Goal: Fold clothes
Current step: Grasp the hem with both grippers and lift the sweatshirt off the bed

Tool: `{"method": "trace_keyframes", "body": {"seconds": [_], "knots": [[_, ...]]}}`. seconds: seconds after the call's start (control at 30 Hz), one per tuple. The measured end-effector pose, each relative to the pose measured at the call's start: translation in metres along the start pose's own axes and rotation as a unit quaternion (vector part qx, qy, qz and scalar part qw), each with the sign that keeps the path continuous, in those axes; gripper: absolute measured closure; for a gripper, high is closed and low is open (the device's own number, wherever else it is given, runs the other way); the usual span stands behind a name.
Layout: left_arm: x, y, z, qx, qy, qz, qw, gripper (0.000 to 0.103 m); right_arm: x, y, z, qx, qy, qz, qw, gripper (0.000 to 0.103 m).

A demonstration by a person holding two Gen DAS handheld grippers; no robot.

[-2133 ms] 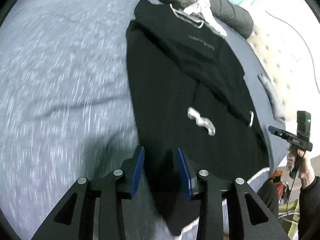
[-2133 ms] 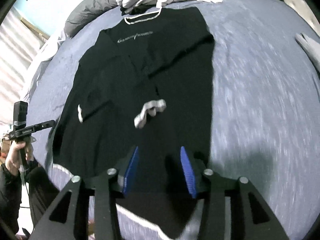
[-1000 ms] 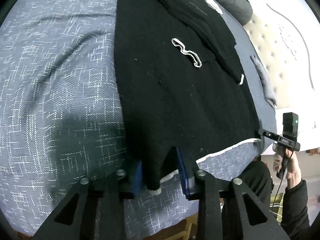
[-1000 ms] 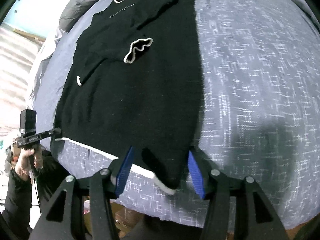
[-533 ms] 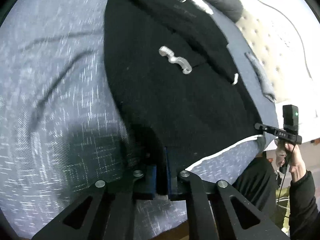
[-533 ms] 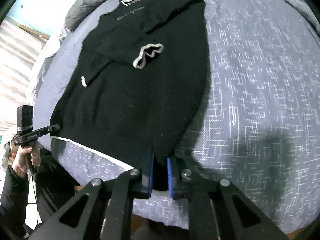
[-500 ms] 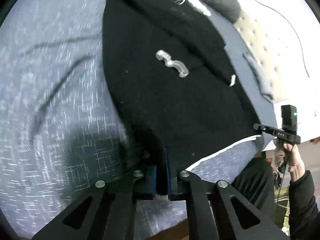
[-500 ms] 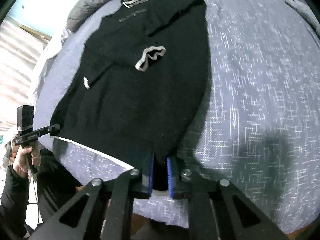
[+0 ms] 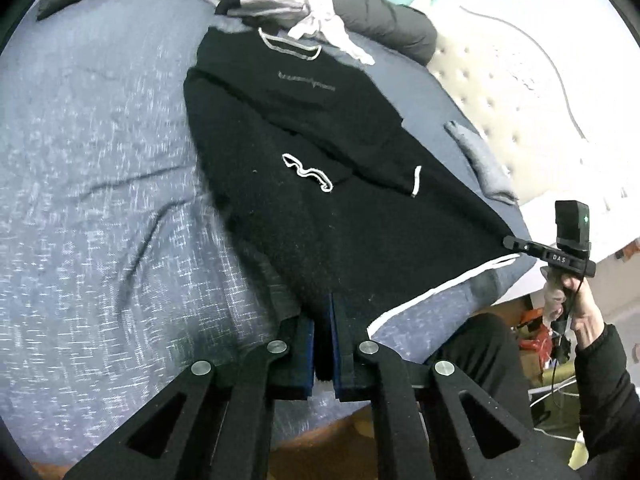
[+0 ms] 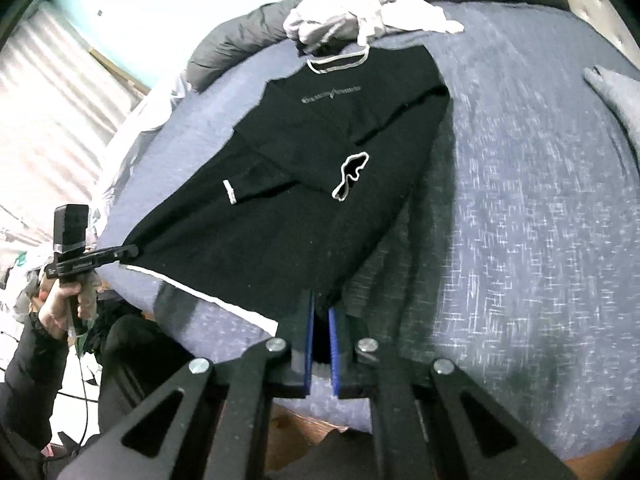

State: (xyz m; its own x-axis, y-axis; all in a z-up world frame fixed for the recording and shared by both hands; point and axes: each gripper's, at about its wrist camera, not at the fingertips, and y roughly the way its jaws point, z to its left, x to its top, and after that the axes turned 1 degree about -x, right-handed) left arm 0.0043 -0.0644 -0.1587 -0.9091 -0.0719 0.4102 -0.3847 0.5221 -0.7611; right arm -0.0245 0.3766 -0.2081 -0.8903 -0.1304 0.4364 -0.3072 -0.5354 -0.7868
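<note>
A black long-sleeved sweater [image 9: 360, 216] with white trim lies on the blue-grey bed [image 9: 100, 160], both sleeves folded across its front. My left gripper [image 9: 325, 336] is shut on the sweater's left bottom hem corner. My right gripper [image 10: 319, 332] is shut on the right bottom hem corner of the sweater [image 10: 280, 232]. The hem edge hangs raised between the two grippers above the bed's front edge. The right gripper also shows in the left wrist view [image 9: 516, 242], and the left gripper in the right wrist view [image 10: 124, 251].
A heap of grey and white clothes [image 9: 280, 0] and a dark duvet roll [image 9: 384, 28] lie beyond the collar. A grey garment [image 9: 480, 160] lies near the tufted headboard [image 9: 520, 92]. The person's dark legs [image 9: 480, 352] stand at the bed's edge.
Both grippers closed on the hem corners about a second ago and have since lifted the hem off the bed, pulling the lower sweater taut.
</note>
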Motion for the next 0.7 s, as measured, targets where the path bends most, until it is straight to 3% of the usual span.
{"method": "trace_keyframes", "body": {"seconds": [0.33,0.7], "knots": [[-0.014,-0.063,-0.01,-0.01,0.021,-0.024,0.9994,0.097,-0.014,-0.053,0.03,0.031,-0.016,-0.042,0.999,0.098],[-0.049,-0.132,-0.049,-0.016,0.066,-0.049,0.9965,0.097,-0.04,-0.104,0.074,0.061,-0.06,-0.063,0.994,0.098]]}}
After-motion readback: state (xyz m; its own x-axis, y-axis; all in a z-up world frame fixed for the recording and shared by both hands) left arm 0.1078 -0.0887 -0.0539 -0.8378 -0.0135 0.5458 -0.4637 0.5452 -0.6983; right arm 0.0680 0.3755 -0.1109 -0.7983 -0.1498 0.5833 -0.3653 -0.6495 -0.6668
